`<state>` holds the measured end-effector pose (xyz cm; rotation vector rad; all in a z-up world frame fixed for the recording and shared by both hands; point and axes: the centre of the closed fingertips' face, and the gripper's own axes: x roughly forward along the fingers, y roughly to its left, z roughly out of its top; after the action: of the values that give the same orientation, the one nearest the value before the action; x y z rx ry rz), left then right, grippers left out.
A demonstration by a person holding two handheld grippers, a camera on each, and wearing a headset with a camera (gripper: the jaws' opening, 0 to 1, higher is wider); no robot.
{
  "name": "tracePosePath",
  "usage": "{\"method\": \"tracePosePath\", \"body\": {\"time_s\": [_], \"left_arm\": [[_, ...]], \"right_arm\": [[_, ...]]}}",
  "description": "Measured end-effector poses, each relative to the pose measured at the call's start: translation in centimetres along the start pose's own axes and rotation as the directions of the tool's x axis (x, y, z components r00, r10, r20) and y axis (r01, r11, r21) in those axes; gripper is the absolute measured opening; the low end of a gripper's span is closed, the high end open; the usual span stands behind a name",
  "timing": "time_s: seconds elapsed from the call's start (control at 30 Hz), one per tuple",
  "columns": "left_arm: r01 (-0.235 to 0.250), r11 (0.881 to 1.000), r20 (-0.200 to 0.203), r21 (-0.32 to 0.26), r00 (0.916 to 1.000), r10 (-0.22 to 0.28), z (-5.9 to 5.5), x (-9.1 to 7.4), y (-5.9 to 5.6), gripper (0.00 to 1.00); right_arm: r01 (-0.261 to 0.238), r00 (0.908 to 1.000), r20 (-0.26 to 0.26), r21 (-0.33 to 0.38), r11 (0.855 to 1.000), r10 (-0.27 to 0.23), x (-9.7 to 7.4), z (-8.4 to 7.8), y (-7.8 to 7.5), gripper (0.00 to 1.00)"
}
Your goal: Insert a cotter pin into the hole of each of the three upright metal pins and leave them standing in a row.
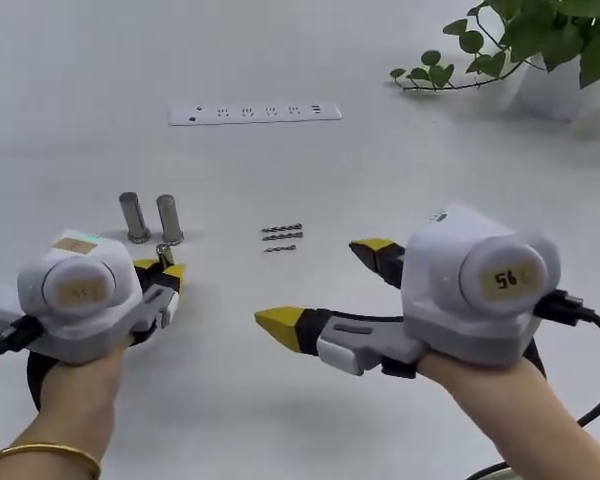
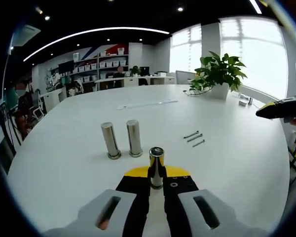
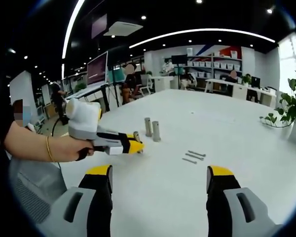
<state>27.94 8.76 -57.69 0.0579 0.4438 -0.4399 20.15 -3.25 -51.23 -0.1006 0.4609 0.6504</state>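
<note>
Left gripper (image 2: 157, 173) clamped on third metal pin (image 2: 157, 165), held upright just beside two standing metal pins (image 2: 122, 139), judged ready for row placement. Right gripper (image 3: 159, 173) spread wide, empty, likely readied for cotter pins (image 1: 281, 236) laid mid-table (image 1: 280, 400), well clear of edges.

Left tongs (image 2: 156, 177) clamp upright metal pin (image 2: 156, 159); two pins (image 2: 133, 138) stand beyond; cotter pins (image 2: 194, 138) right.
</note>
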Motion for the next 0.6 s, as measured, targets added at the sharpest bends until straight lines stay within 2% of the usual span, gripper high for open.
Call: {"method": "tracePosePath", "body": {"time_s": [0.37,0.6], "left_arm": [[-0.027,1.0,-0.026,0.0,0.9993,0.027,-1.4,0.0,-0.2,0.06],[-0.033,0.999,-0.016,0.002,0.9993,0.033,-1.4,0.0,-0.1,0.06]], "right_arm": [[-0.014,0.9995,-0.028,-0.015,1.0,0.013,-0.1,-0.7,-0.1,0.81],[-0.015,0.9997,-0.021,-0.022,1.0,0.014,-0.1,-0.6,-0.1,0.81]]}}
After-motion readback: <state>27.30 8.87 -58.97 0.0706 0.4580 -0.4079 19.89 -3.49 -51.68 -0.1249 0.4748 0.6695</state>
